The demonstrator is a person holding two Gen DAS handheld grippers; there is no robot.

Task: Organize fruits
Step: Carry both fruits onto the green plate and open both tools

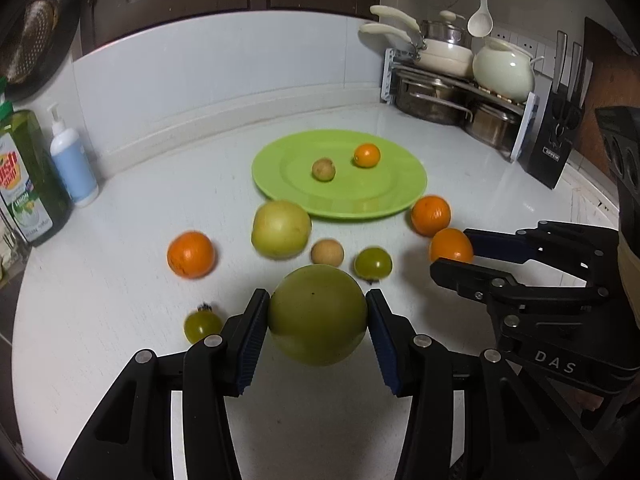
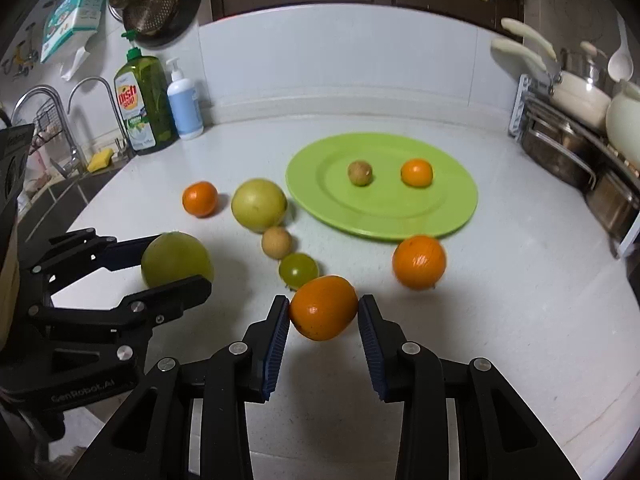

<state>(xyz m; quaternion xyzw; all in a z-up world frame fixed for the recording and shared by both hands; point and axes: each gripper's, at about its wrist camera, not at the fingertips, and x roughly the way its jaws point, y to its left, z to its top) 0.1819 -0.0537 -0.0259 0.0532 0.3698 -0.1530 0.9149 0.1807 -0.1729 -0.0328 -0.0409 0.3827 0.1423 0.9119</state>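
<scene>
The green bottle (image 2: 149, 108) beside the sink carries a red and yellow label reading "Dish soap", with "LEMON" on a small band below it. The left claw (image 2: 176, 254) body shows "GenRobot.AI" in pale letters. The right claw (image 1: 452, 254) body shows "DAS". The black knife block (image 1: 554, 140) bears a small white brand plate, too small to read.

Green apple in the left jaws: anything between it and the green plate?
Yes. The yellow-green apple and small tan round fruit sit on the counter between the held large green apple and the lime-green plate.
</scene>
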